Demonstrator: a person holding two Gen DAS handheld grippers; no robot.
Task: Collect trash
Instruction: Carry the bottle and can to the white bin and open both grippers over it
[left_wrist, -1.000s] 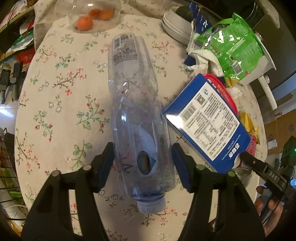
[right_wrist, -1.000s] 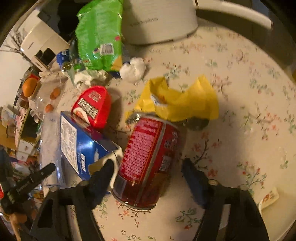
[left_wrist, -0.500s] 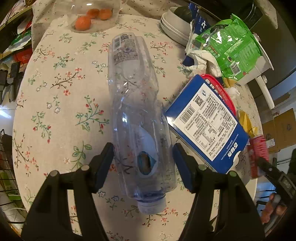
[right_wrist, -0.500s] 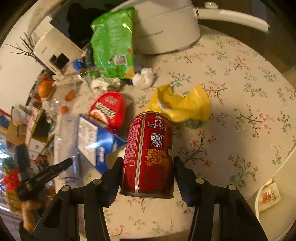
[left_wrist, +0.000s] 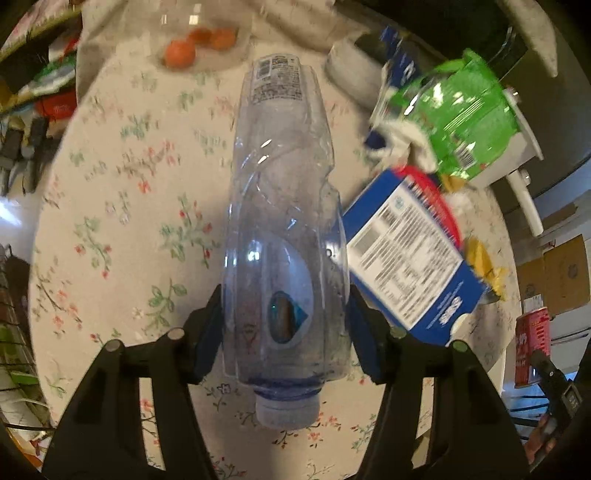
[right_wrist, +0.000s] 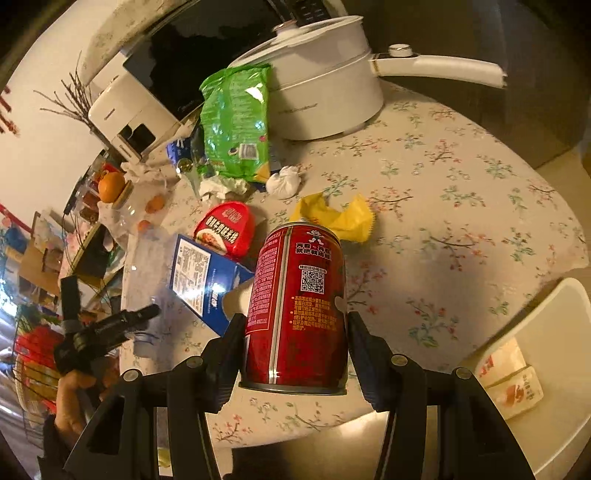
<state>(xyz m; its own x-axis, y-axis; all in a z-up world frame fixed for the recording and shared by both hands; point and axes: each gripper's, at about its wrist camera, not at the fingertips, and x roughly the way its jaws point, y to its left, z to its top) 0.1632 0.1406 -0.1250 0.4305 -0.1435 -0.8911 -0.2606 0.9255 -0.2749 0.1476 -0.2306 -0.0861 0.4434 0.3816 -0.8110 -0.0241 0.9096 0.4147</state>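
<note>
L gripper (left_wrist: 284, 328) is clamped on a clear crushed bottle (left_wrist: 282, 206), pads tight against both sides near the neck end, cap end pointing back toward the handle. Its jaws just closed in a bit further on it. Bottle looks slightly raised over the floral table (left_wrist: 122, 206), but can't tell for sure.

R gripper (right_wrist: 295, 350) grips a red can (right_wrist: 299, 306) upright betw. its pads, held up off the table w/ the can's bottom rim clear of the cloth. Jaws closed down on it within the last sec.

Rest of the trash sits on the table: blue carton (right_wrist: 201, 277) lying flat, just left of the can; red cup lid (right_wrist: 225, 229) touching the carton's far side; yellow wrapper (right_wrist: 340, 216) behind the can; white tissue wad (right_wrist: 284, 181) and green bag (right_wrist: 236, 125) further back, bag leaning on a white pot (right_wrist: 325, 92). White bin (right_wrist: 554, 387) at lower right, beside the table edge.
</note>
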